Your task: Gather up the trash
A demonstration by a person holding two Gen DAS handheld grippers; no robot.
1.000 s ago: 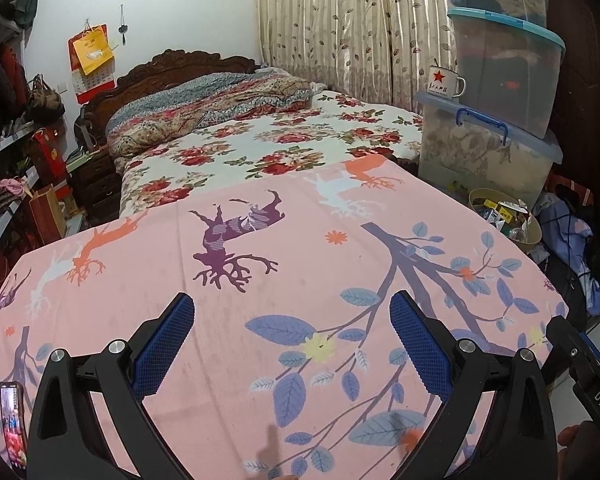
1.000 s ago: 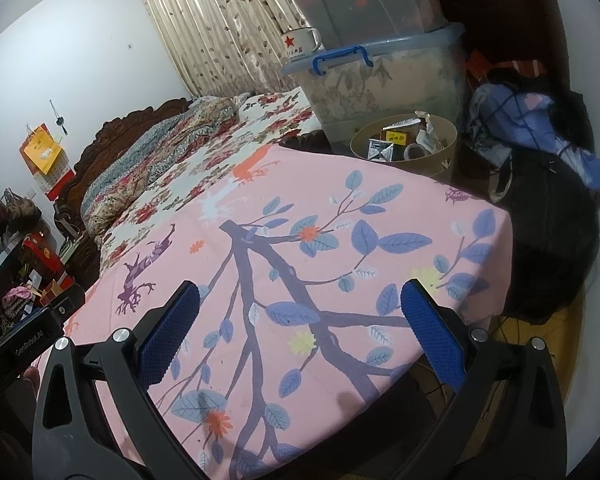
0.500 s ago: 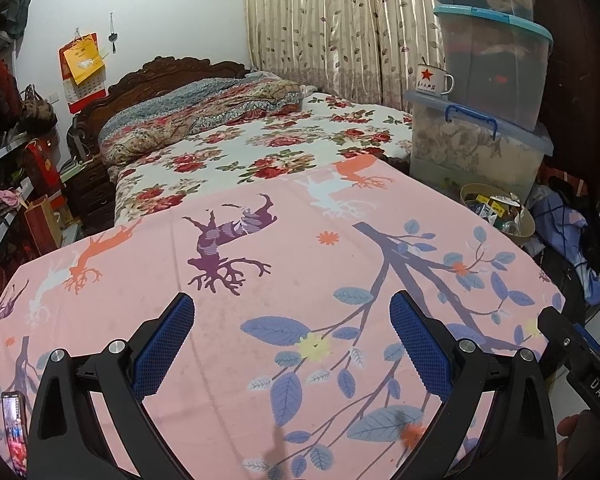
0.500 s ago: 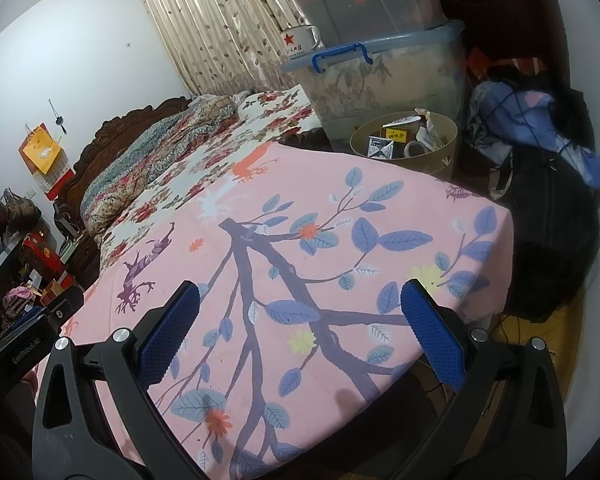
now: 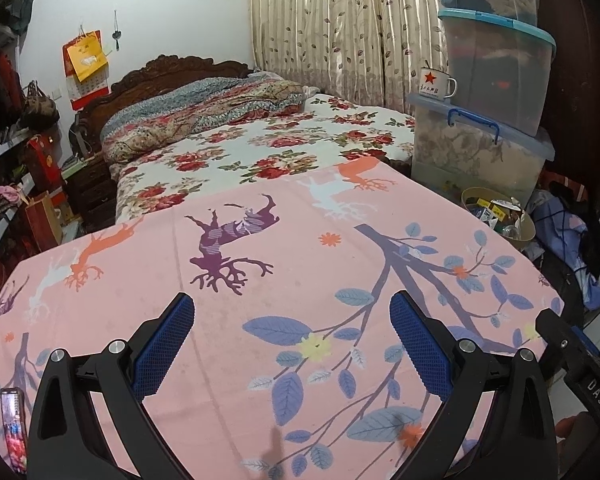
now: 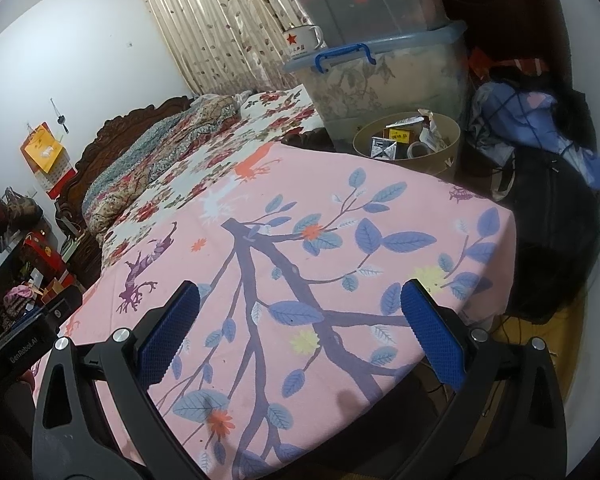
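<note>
While both grippers hang above the pink cloth-covered counter [image 5: 300,280], each has its blue fingers spread wide with nothing between them. At the far left edge of the left wrist view, a phone [image 5: 14,424] lies on the cloth close to the counter's near-left border, beside the left gripper [image 5: 292,344]. Ahead of that gripper the cloth is bare all the way to the counter's far edge, which meets the flowered bed [image 5: 268,152]. Further right, the right gripper [image 6: 300,328] hovers over the cloth near the counter's right corner, where the fabric drops over the edge toward a dark bag [image 6: 552,240] on the floor. The cloth under and ahead of it is likewise bare. Past the counter's far-right edge sits a round tan bin [image 6: 448,156], and the trash [image 6: 396,142], small boxes, wrappers and what looks like a tape roll, is inside it, well apart from both grippers. Just behind the bin stand stacked clear storage boxes [image 6: 388,80] with a star-marked mug [image 6: 300,42] on the lowest lid. To the bin's right lies a heap of blue clothing [image 6: 540,128], crowding the floor space along that side.
</note>
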